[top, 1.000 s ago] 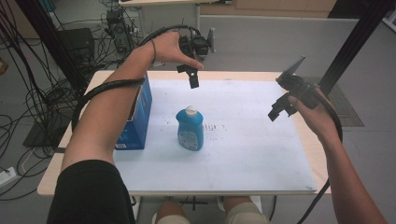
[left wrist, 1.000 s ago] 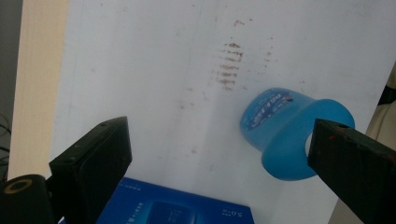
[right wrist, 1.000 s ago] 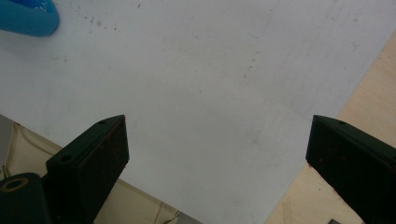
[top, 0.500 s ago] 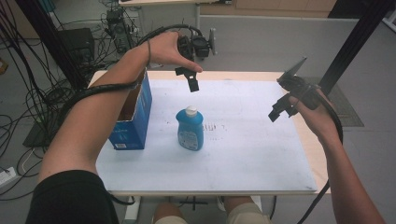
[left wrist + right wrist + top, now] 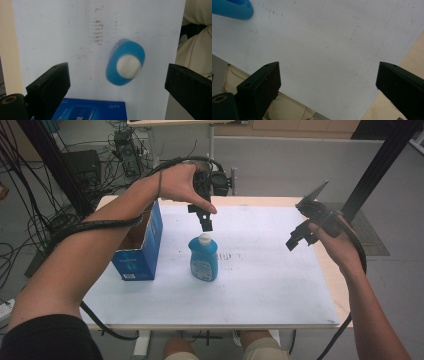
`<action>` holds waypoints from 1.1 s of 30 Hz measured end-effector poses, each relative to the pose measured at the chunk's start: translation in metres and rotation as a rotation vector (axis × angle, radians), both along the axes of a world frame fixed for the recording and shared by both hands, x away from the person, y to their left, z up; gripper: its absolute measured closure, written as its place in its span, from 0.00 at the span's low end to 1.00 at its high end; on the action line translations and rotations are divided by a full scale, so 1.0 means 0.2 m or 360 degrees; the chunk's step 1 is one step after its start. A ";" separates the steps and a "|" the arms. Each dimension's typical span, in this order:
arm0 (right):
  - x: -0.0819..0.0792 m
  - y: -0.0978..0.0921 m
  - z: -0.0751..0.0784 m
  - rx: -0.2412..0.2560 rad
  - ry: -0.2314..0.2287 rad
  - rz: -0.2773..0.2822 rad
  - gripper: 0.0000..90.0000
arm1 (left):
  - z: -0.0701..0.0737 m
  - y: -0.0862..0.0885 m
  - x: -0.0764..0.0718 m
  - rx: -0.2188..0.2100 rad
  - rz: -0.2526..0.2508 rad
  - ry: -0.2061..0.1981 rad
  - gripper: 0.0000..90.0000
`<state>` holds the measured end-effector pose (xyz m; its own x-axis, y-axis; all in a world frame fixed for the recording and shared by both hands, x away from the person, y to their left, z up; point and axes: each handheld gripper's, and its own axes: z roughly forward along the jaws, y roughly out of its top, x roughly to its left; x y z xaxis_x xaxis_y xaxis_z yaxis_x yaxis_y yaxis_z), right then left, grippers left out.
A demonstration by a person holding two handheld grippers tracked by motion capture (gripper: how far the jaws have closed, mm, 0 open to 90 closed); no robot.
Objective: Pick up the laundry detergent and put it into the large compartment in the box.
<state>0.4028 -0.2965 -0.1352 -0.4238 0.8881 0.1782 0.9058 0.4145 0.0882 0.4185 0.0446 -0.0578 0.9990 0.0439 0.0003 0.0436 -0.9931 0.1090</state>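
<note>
A blue bottle (image 5: 203, 260) with a white cap stands upright near the middle of the white table top (image 5: 260, 285). My left gripper (image 5: 205, 221) hangs just above and behind the cap, pointing down, jaws wide open. From above, the left gripper view shows the bottle (image 5: 125, 62) between its jaws but well below them. To the bottle's left stands an open blue box (image 5: 137, 247), whose top edge (image 5: 87, 110) lies low in the left gripper view. My right gripper (image 5: 298, 236) is held open in the air over the table's right side, and the bottle's edge (image 5: 233, 8) shows at the upper left of its view.
Brown smudges (image 5: 231, 256) mark the table just right of the bottle. The wooden table border (image 5: 327, 265) runs along the right edge. Black cables and equipment (image 5: 122, 150) crowd the floor behind and left of the table. The person's knees (image 5: 260, 347) sit under the front edge.
My left gripper has come forward and down, from behind the bottle to just over its cap. The right gripper has stayed about where it was.
</note>
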 end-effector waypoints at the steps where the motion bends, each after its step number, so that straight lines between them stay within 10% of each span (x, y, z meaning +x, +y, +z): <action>1: 0.00 0.00 0.00 -0.0001 -0.0002 -0.0001 0.07 | 0.00 0.00 -0.01 -0.0001 -0.0006 -0.0003 0.07; 33: -0.03 0.03 0.00 -0.0017 -0.0005 -0.0011 0.07 | -0.12 -0.03 -0.15 0.0062 -0.0173 -0.0010 0.08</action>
